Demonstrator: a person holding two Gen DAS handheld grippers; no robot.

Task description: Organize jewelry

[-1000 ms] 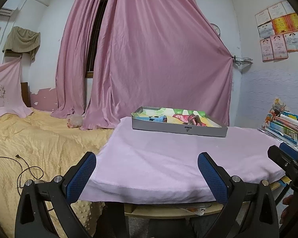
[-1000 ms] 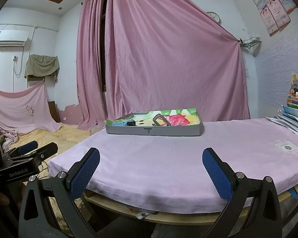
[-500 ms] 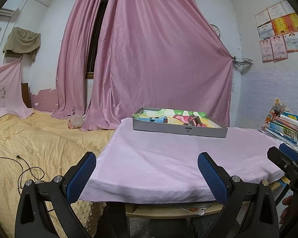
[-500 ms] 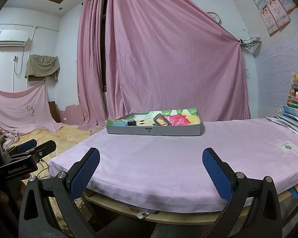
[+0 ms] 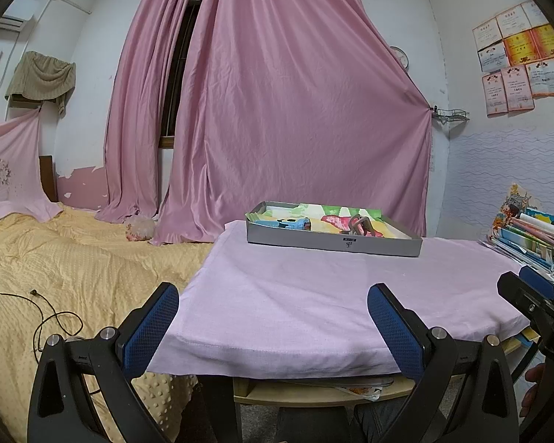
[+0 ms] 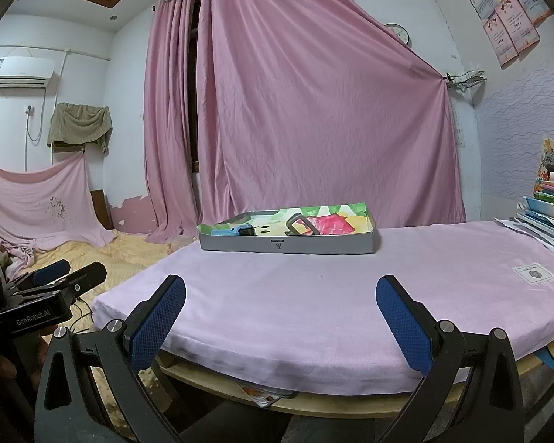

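A grey shallow tray (image 5: 336,245) with a colourful lining stands at the far side of the table with a pink cloth (image 5: 314,295). In it lie a blue watch-like piece (image 5: 293,223) and a dark band (image 5: 362,223). The tray also shows in the right wrist view (image 6: 288,245), with the blue piece (image 6: 236,230) and the band (image 6: 301,223). My left gripper (image 5: 273,326) is open and empty, in front of the table's near edge. My right gripper (image 6: 280,319) is open and empty, also at the near edge.
A bed with a yellow cover (image 5: 55,265) lies left of the table, with a black cable (image 5: 44,317) on it. Stacked books (image 5: 532,232) sit at the table's right side. A small paper label (image 6: 533,274) lies on the cloth. Pink curtains (image 5: 277,110) hang behind.
The left wrist view has shifted slightly, with the table and tray sitting a little lower. The left gripper seen in the right wrist view has edged rightwards. Both stay open.
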